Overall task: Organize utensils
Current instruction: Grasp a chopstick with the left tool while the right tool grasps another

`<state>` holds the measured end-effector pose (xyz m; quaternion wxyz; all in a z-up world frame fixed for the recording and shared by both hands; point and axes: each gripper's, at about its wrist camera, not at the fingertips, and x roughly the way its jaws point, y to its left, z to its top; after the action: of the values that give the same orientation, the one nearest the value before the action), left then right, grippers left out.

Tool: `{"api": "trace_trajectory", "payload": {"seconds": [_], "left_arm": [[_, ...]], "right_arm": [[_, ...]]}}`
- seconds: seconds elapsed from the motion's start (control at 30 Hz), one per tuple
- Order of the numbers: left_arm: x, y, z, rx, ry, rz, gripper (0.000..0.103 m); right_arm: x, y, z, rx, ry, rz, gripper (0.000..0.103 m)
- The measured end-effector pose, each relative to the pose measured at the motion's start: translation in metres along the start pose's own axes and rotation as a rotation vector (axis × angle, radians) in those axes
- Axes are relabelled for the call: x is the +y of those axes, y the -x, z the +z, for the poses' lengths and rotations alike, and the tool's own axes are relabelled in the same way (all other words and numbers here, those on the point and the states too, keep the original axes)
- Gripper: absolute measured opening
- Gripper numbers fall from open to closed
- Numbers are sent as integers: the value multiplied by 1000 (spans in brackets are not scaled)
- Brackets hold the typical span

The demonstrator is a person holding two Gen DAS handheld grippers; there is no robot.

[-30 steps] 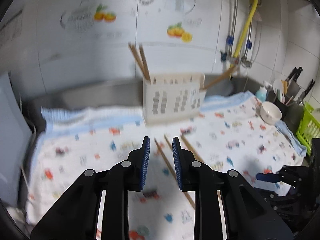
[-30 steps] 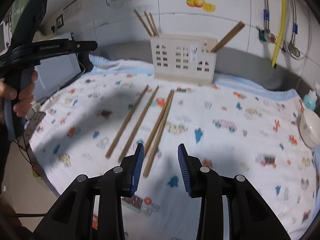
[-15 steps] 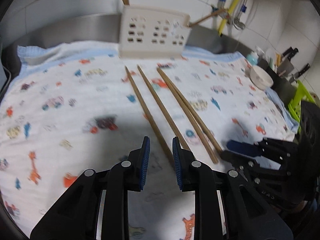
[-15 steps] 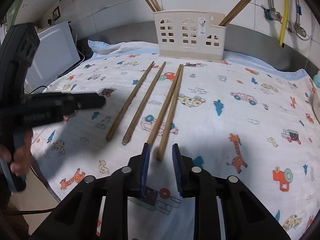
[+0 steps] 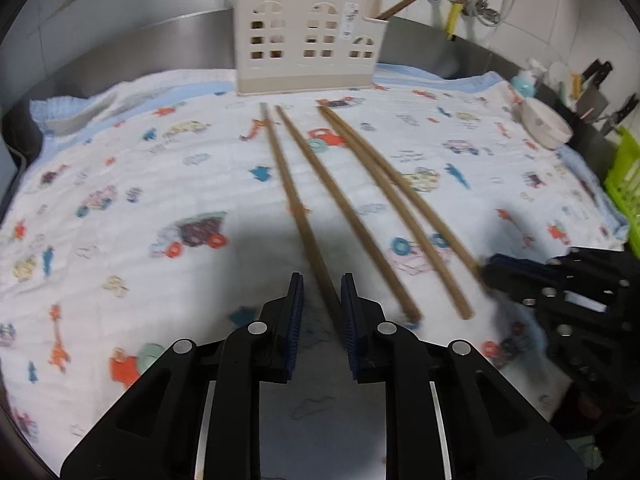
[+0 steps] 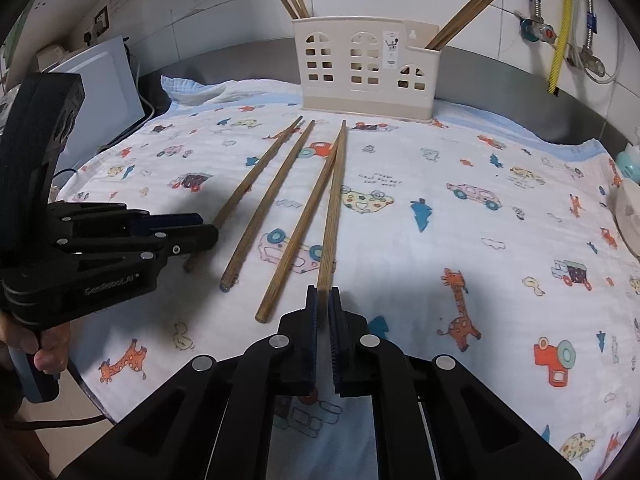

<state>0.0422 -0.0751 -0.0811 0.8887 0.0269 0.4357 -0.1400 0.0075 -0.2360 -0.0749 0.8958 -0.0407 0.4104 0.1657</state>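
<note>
On the printed cloth [image 6: 400,208] before the holder [image 6: 366,70], four chopsticks lie. My right gripper [image 6: 323,312] is clamped on the rightmost chopstick [image 6: 334,204]; my left gripper [image 5: 321,308] is closing around the leftmost chopstick [image 5: 294,204]. I should lift both level, tips clear of neighbours.

A steel counter [image 6: 520,92] carries a white cloth [image 6: 440,240] printed with cars and giraffes, blue along its far edge. Four wooden chopsticks [image 6: 276,200] lie on the cloth, near side by side, their far ends toward a cream holder [image 6: 366,68] that stands at the cloth's back edge. A white bowl [image 5: 546,126] sits at the cloth's right side.
</note>
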Motion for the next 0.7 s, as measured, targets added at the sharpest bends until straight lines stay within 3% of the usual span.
{"api": "trace_trajectory", "payload": {"seconds": [0.07, 0.27, 0.53, 0.7], "left_arm": [[6, 0, 1, 0, 6, 33, 19], [15, 1, 1, 0, 50, -21, 19], [8, -4, 1, -14, 26, -15, 19], [14, -3, 3, -18, 39, -26, 7]], "right_arm": [[-1, 0, 0, -2, -7, 9, 7], [2, -6, 2, -1, -21, 30, 8], [2, -13, 3, 8, -31, 20, 9], [-2, -3, 7, -15, -24, 6, 8]]}}
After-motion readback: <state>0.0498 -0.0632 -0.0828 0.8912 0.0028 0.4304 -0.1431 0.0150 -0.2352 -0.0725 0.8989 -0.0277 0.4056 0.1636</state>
